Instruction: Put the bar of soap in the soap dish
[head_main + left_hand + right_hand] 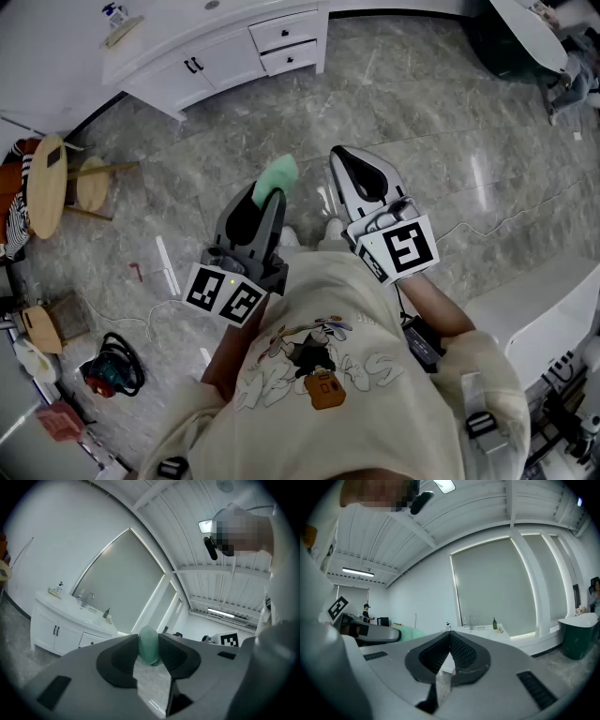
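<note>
One green bar of soap [277, 175] is squeezed in the left gripper [270, 195], mid-frame. The right gripper [345, 159] is closed on nothing. The soap, likely slippery, should be kept level and carried slowly to the sink cabinet [216, 52], upper left.

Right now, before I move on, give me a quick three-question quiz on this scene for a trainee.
1. True or false: the right tool is shut with nothing between its jaws.
2. What does the left tool hold? A: a green bar of soap. B: a white cup. C: a folded towel.
3. Short answer: is the bar of soap resting on any surface?

Key
1. True.
2. A.
3. No, it is clamped in the left tool, in the air above the floor.
</note>
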The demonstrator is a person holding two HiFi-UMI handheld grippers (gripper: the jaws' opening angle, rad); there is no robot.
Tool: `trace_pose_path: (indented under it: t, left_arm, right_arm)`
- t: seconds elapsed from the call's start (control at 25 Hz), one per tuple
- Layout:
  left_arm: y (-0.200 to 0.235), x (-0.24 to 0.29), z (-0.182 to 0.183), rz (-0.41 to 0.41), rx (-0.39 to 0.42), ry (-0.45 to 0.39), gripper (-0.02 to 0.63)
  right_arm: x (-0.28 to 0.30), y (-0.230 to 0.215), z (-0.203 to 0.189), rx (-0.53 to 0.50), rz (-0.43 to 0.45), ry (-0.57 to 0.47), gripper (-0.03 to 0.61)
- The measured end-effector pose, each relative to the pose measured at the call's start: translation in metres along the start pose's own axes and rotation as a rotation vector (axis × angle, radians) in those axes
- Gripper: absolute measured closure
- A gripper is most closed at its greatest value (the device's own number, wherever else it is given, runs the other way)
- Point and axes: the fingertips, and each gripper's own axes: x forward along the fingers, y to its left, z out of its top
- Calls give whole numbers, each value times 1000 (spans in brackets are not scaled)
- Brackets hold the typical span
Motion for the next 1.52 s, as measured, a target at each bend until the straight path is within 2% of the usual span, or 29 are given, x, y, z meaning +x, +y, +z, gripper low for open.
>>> trace_pose_path:
  t: [0.12, 0.32, 0.52, 0.72, 0.84, 0.96, 1.08, 1.16, 1.32, 1.52]
  left_arm:
    - [-1, 3, 0, -6, -2, 0, 485]
    - [0, 3, -1, -11, -4, 11, 485]
    - [-3, 3, -10, -31, -5, 32, 485]
    - [-22, 14, -27, -71, -5, 78, 485]
    - [-33, 25, -26, -84, 15, 91, 485]
    - [-36, 34, -13, -72, 47, 73, 485]
    - [-37, 37, -8, -54, 79, 70, 485]
    - [-39, 39, -12, -44, 90, 68, 485]
    - [-43, 35, -27, 9, 59, 52, 485]
    - [-39, 35, -29, 56, 17, 40, 485]
  right_arm:
    - [0, -2, 6, -31, -7, -13, 572]
    - [0, -1, 3, -28, -8, -2, 572]
    - [-10, 6, -3, 54, 28, 2, 571]
    - [-40, 2, -3, -15, 0, -8, 571]
    - [-55, -5, -12, -41, 13, 19, 571]
    - [-61, -11, 1, -47, 27, -32, 571]
    - [-69, -21, -6, -43, 60, -22, 571]
    - [-71, -33, -12, -27, 49, -39, 571]
    - [-73, -46, -24, 15, 60, -42, 571]
    - [-66, -42, -19, -37, 124, -11, 571]
